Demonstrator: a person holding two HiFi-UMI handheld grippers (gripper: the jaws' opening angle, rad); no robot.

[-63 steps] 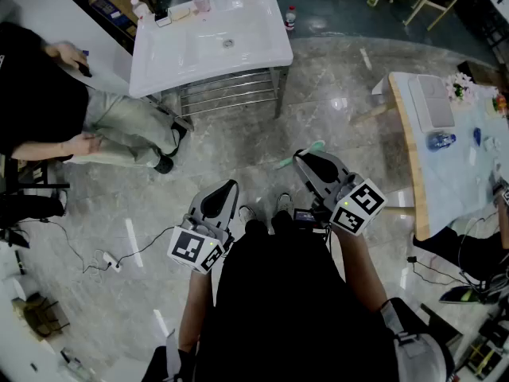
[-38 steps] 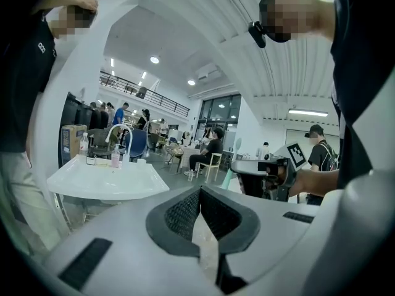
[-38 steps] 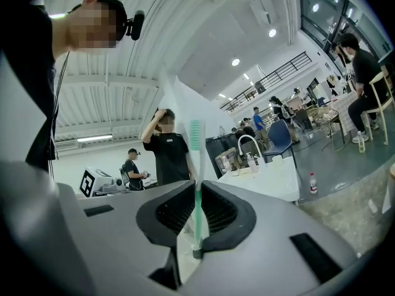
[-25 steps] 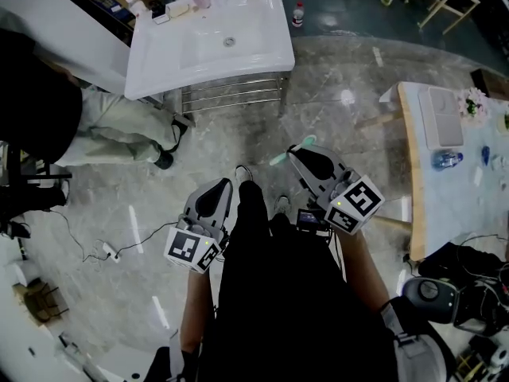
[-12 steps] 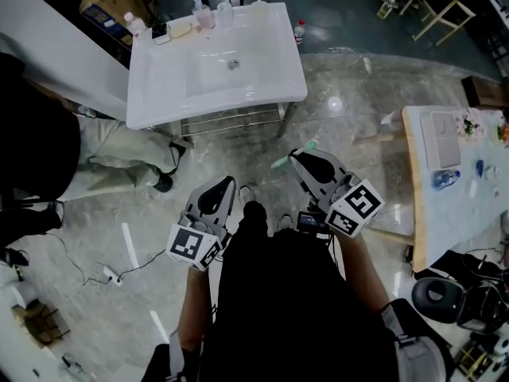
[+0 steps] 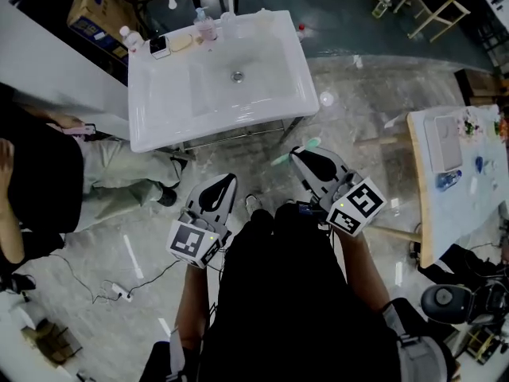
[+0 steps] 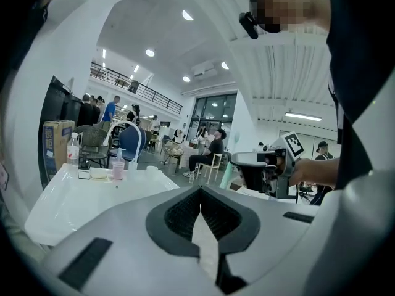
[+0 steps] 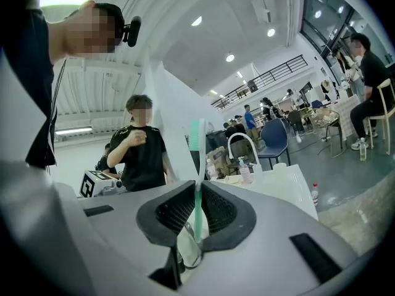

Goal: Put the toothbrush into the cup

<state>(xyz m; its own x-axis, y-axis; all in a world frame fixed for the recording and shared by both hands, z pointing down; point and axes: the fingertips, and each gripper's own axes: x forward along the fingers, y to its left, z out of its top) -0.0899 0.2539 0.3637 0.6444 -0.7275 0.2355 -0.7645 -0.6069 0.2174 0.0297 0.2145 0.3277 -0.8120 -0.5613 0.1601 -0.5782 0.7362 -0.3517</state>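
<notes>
The sink (image 6: 175, 94) had slid noticeably closer in the head view over the last couple of seconds, so the walk-up looked nearly done. The toothbrush (image 6: 293, 151) was still clamped in the right gripper (image 6: 305, 156), well apart from what looked like the cup (image 6: 230, 24) on the sink's back rim. The left gripper (image 6: 226, 183) was squeezed closed on nothing. A pink soap bottle (image 6: 205, 27) crowded the cup, and a seated person's legs (image 6: 119, 177) sat just left of the sink.

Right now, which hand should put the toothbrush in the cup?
Right. The right gripper is shut on the green toothbrush, while the left gripper is shut and empty. The sink stands ahead of both.
</notes>
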